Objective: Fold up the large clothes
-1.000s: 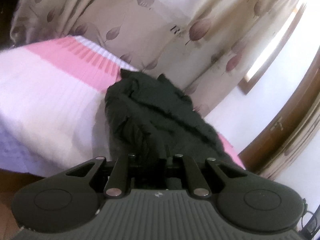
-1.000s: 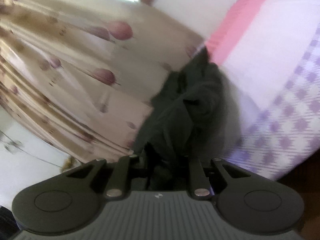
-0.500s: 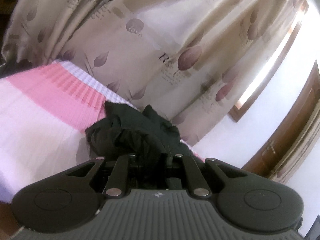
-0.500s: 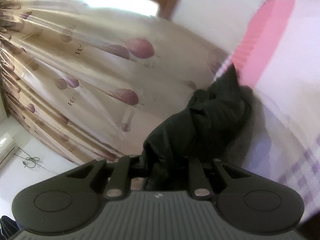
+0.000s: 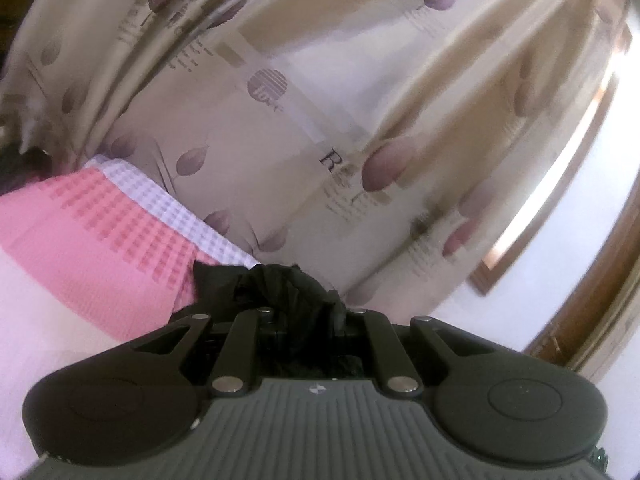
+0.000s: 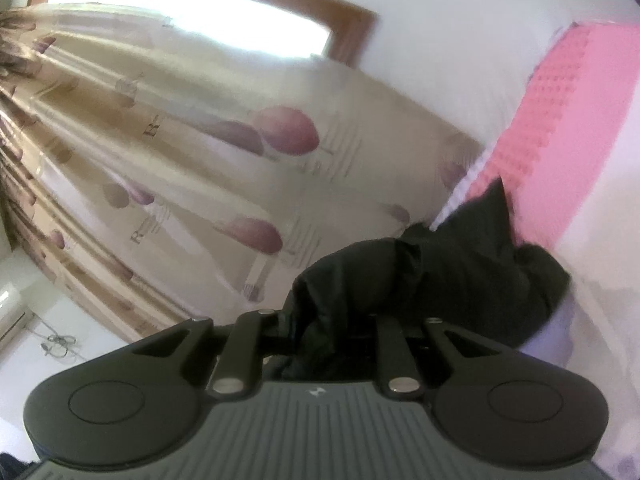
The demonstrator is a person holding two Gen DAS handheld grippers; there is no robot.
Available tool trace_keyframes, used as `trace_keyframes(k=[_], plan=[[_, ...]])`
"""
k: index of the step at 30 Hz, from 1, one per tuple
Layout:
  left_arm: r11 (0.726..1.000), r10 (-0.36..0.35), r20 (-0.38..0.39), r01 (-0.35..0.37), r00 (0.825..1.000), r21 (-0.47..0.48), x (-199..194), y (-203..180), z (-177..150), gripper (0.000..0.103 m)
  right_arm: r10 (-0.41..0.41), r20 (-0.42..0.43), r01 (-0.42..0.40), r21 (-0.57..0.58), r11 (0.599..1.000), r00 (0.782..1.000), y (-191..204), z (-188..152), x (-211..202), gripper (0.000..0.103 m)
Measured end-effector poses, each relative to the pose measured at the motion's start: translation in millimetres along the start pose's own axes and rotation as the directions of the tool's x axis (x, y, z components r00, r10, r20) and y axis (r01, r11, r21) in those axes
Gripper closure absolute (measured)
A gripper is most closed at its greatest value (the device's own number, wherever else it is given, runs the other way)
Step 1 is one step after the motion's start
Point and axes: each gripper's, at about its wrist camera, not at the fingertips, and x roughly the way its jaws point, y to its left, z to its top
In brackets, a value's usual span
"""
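A black garment (image 5: 280, 288) bunches right in front of my left gripper (image 5: 306, 316), which is shut on its cloth; the fingertips are buried in the folds. In the right wrist view the same black garment (image 6: 448, 272) hangs from my right gripper (image 6: 320, 332), also shut on it, and trails to the right onto the bed (image 6: 580, 128). Both grippers are lifted above the bed and point roughly level at the curtain. The bed (image 5: 80, 240) has a pink, white and lilac checked cover.
A beige curtain (image 5: 320, 120) with purple leaf prints hangs close behind the bed. A wood-framed window (image 6: 192, 20) shines bright above the curtain (image 6: 180, 152). A white wall and a brown wooden frame (image 5: 592, 300) stand to the right in the left wrist view.
Both grippers have risen with the black garment, lifting it off the bed. Less of the bed and more of the curtain and window shows in both views.
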Motion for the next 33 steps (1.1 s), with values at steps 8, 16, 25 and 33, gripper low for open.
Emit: trace_keyframes(k=[8,16,25,33], plan=[[0.997,0.055,0.017,-0.056,0.998,0.044,59,-5,19,0.09,-0.051,0.016,0.051,-0.046,0.998,0.999,2,32,54,0.086],[0.989,0.123,0.017,-0.124,0.992,0.077,123,-4,30,0.088,-0.115,0.035,0.117,-0.065,0.991,0.993,-11,55,106,0.086],[0.969,0.218,0.004,-0.217,0.976,0.12,191,10,28,0.086,-0.209,0.041,0.211,-0.062,0.976,0.977,-43,77,157,0.086],[0.951,0.283,-0.024,-0.277,0.959,0.138,236,33,13,0.08,-0.301,0.023,0.302,-0.042,0.952,0.953,-87,83,196,0.086]])
